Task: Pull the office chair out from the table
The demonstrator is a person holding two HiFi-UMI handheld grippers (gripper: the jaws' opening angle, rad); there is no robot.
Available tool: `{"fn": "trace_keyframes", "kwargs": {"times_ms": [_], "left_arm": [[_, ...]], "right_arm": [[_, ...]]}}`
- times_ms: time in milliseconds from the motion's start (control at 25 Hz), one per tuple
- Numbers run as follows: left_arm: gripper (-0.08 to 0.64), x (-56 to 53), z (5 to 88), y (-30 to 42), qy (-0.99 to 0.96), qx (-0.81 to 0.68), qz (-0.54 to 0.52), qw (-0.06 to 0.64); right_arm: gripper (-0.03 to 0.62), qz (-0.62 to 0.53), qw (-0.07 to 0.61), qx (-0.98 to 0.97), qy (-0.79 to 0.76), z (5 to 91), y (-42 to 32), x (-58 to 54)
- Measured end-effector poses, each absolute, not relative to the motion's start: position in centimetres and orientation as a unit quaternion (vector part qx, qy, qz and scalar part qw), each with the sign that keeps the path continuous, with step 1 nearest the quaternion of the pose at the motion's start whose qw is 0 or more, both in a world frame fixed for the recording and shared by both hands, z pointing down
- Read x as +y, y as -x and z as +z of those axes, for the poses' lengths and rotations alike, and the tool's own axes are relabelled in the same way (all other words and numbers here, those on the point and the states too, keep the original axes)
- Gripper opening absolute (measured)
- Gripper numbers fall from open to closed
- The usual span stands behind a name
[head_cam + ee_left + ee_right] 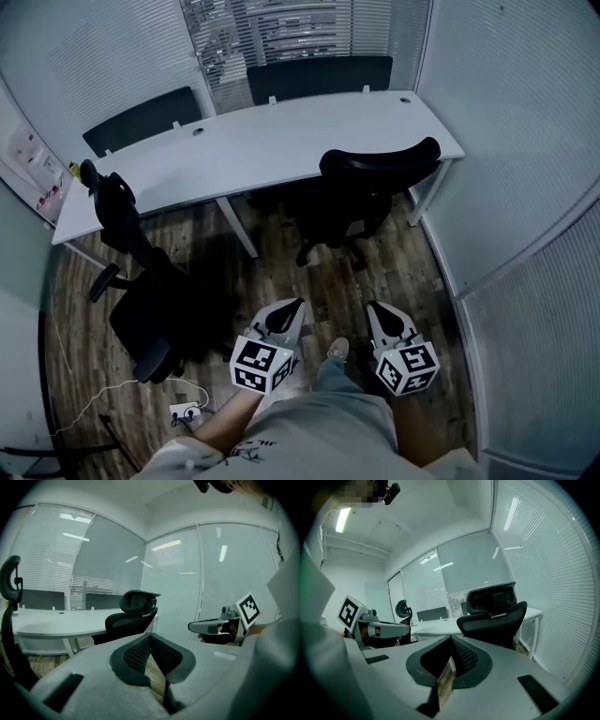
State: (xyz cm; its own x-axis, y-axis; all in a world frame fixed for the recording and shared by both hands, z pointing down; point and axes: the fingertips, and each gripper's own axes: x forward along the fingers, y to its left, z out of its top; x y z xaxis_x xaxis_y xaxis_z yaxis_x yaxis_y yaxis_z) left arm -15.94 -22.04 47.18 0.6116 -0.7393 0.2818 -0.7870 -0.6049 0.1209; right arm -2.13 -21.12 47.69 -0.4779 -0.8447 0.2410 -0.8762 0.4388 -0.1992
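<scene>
Black mesh-backed office chair (377, 169) stands at the right end of the curved white table (262, 150), its seat partly under the tabletop. Left gripper (289, 311) and right gripper (382, 314) hover side by side over the wood-plank floor (281, 272), both clenched on nothing, well apart from the chair.

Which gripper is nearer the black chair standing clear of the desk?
Left. In the head view the left gripper sits just to the right of that chair. The right gripper is farther right, beyond the left one.
</scene>
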Motion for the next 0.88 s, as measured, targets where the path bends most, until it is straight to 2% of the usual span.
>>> {"fn": "trace_keyframes", "kwargs": {"times_ms": [240, 400, 880], "left_arm": [[0.011, -28.6, 46.8, 14.2, -0.887, -0.434, 0.102, 0.123], [0.011, -32.2, 46.6, 12.4, -0.888, -0.434, 0.115, 0.1], [0.011, -37.7, 46.1, 8.2, -0.892, -0.426, 0.098, 0.113]], "right_arm": [[0.008, 0.147, 0.06, -0.847, -0.508, 47.1, 0.0, -27.9], [0.008, 0.142, 0.063, -0.849, -0.504, 46.9, -1.4, -31.5], [0.009, 0.13, 0.072, -0.863, -0.482, 46.2, -3.8, -36.7]]}}
